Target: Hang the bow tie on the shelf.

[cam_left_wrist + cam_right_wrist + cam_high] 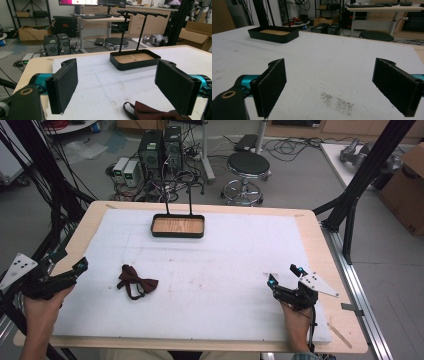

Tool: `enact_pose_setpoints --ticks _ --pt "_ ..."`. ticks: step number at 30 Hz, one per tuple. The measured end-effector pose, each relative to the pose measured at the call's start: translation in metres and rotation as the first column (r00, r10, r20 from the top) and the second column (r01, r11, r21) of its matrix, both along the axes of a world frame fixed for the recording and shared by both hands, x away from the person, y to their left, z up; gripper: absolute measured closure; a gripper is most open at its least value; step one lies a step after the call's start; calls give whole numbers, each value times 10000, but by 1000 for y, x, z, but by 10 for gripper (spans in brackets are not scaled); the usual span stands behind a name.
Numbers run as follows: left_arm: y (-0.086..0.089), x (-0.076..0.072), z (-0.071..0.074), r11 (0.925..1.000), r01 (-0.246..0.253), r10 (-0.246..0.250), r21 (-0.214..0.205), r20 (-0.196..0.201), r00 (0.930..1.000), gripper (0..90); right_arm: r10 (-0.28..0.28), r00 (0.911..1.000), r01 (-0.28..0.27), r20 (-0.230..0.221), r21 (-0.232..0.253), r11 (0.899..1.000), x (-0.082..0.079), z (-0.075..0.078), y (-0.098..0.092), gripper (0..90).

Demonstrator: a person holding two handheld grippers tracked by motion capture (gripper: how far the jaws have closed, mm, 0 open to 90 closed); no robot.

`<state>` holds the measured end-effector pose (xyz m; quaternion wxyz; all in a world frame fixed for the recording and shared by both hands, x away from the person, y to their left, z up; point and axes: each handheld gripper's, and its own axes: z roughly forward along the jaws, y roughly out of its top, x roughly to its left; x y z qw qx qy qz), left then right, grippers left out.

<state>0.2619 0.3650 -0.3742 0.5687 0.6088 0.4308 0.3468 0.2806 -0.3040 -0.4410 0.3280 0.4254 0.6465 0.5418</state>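
Note:
A dark red bow tie (136, 282) with a black strap lies on the white mat (215, 270), left of the middle. At the mat's left edge my left gripper (70, 262) hovers open, a short way left of the bow tie; in the left gripper view the bow tie (152, 111) sits low between the wide-apart pads (63, 85). Over at the right front, my right gripper (284, 274) is open above bare mat, nothing between its pads (270, 86). A black tray (178, 225) with a wooden floor and two upright rods stands at the back centre.
The mat covers a wooden table (320, 240). Behind the table are a round stool (247, 167), computer towers (160, 147) and cables on the floor. Black frame struts (360, 175) rise at the right, and a cardboard box (407, 190) sits far right.

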Motion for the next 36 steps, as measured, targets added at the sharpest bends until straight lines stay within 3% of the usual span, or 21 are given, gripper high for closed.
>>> enact_pose_setpoints --ticks 6,13,23,27,32,33,35,36 --pt "0 1 0 9999 42 -40 -145 126 9999 203 55 9999 -54 -146 38 10000 -1 0 0 110" --pt "-9 3 -3 9996 277 -277 -30 107 9996 203 29 9999 -29 -136 -22 10000 0 -1 0 110" --pt "-33 14 -17 9955 917 -910 248 -292 9954 227 62 9997 -61 -241 11 10000 0 -1 1 110" --pt "-49 21 -26 9877 1493 -1468 468 -527 9878 257 53 9997 -53 -239 -2 10000 0 -1 1 110" --pt "-62 26 -33 9810 1840 -1790 609 -798 9806 279 46 9996 -46 -276 -9 10000 0 -1 1 110" --pt "-67 30 -36 9786 1934 -1855 698 -1069 9768 279 42 9997 -43 -230 -48 10000 0 -1 1 110" --pt "-69 31 -38 9771 1988 -1889 755 -1204 9746 286 37 9997 -38 -238 -19 10000 0 -1 1 110" --pt "-73 34 -40 9748 2026 -1874 929 -1507 9707 289 50 9997 -51 -236 -43 10000 1 -1 0 110"
